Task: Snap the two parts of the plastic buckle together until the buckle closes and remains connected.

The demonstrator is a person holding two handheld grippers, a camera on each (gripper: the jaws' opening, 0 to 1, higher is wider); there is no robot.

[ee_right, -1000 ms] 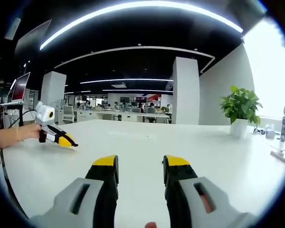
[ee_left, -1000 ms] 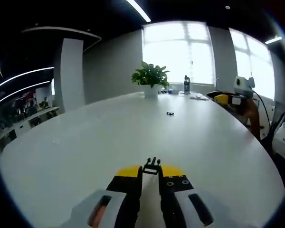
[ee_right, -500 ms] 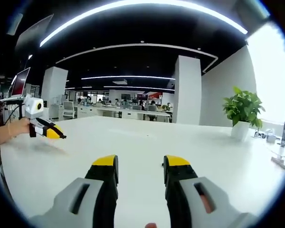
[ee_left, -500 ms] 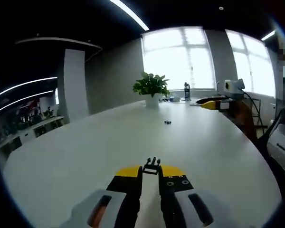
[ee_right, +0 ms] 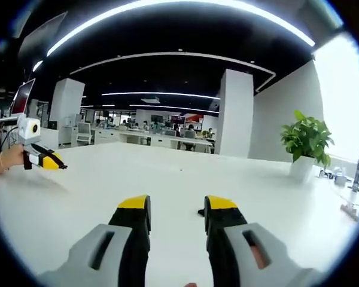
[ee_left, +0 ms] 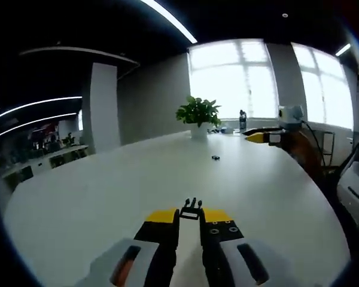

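While the left claw pinched a stiff, light pronged buckle half, the right claw gaped empty beside a small dark piece, perhaps the mate, on the tabletop.

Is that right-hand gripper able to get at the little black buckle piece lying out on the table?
Probably yes. The right gripper is open and holds nothing, and the loose buckle piece lies alone on bare white table, nothing around it. The left gripper already grips the other piece.
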